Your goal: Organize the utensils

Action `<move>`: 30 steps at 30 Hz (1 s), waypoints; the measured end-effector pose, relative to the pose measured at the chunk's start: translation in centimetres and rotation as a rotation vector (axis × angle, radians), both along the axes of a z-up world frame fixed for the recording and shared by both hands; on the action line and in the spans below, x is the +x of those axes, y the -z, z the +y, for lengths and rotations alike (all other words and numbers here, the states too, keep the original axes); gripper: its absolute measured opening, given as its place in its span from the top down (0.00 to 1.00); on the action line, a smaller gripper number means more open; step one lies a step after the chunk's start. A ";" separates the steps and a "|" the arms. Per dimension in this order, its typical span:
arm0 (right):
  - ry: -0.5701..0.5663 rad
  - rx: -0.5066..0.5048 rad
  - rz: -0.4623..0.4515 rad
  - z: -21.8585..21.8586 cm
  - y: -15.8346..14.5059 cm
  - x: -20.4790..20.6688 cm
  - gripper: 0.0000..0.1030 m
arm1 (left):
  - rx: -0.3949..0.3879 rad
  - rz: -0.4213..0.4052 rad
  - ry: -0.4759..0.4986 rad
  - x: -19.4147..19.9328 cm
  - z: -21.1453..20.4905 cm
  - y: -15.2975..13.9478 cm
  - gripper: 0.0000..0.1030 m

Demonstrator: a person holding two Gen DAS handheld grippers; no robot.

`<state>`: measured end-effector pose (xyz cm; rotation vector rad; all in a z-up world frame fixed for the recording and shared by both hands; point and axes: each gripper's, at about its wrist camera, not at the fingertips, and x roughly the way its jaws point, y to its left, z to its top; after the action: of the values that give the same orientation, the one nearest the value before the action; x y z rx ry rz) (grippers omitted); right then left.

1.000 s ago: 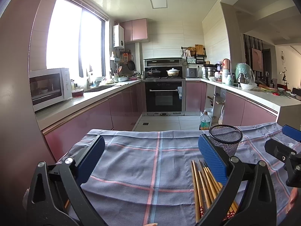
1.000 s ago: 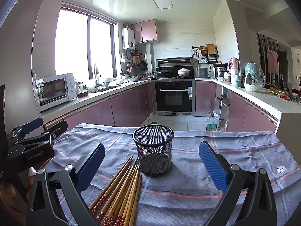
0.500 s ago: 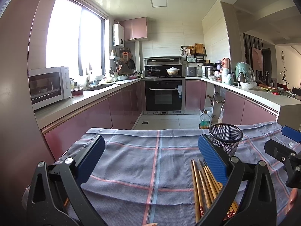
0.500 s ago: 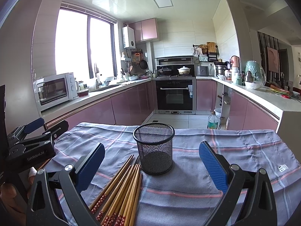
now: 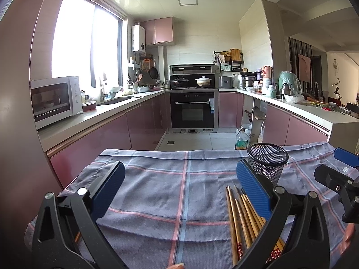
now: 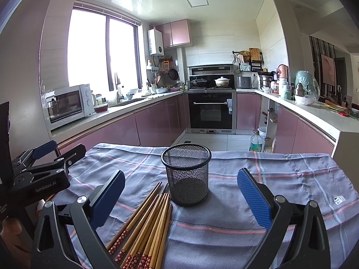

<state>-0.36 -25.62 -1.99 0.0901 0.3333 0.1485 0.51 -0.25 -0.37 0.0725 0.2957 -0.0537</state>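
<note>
Mesh cup (image 6: 187, 177) upright, nothing seen inside — chopsticks (image 6: 143, 231) fanned just beside it.

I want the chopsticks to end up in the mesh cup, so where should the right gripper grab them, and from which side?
Grip the chopsticks around mid-shaft, coming down from above with the jaws across the bundle. They lie flat on the cloth, bare tips beside the mesh cup, so they can swing upright into it. The right gripper is open.
</note>
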 end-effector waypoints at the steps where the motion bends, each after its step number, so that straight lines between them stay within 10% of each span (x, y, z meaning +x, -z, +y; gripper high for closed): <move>1: 0.000 0.009 0.013 -0.1 -0.1 0.0 0.06 | 0.000 0.000 0.000 0.0 0.0 0.0 0.05; 30: -0.080 -0.032 0.112 0.4 1.2 1.1 0.07 | 0.007 0.065 0.024 1.3 0.2 1.2 0.05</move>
<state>0.72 -25.26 -3.15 0.0534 0.4511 0.2173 1.83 -0.09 -1.55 0.0811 0.3600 -0.0788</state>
